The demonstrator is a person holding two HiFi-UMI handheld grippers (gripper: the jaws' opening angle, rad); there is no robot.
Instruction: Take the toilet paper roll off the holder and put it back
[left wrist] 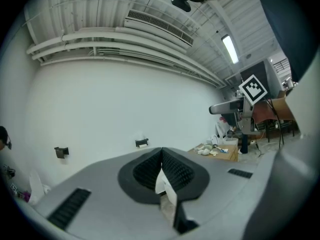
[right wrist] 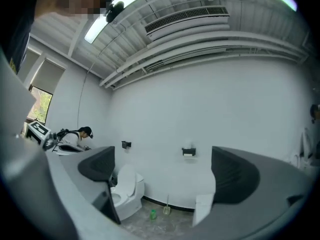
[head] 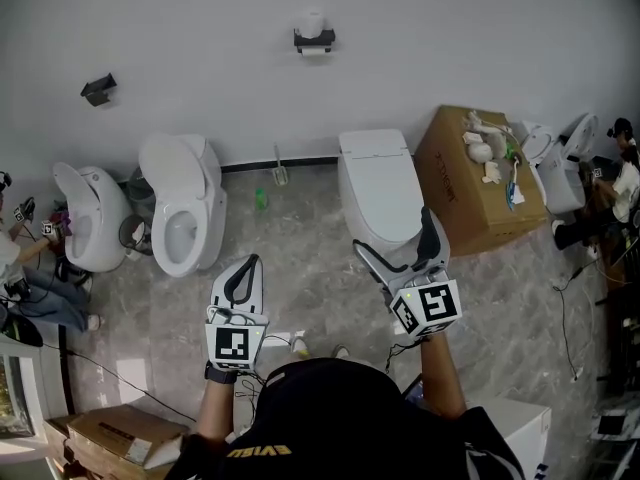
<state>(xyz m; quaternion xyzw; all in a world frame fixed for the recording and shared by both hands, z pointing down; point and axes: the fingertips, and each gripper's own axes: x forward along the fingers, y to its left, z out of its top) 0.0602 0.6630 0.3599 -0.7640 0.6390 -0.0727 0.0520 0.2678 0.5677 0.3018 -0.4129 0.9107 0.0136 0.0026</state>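
Hard to read: toilet paper roll (head: 313, 21), small and far off, surface detail lost; both forearms partly covered by the person's dark cap (head: 320, 393).
Roll: white, sitting on top of the black holder (head: 314, 39), high on the white wall (head: 200, 28).
Left gripper (head: 251, 261): level, jaws pressed together, nothing between them.
Right gripper (head: 394, 232): level, jaws wide apart, nothing between them, well apart from the roll.
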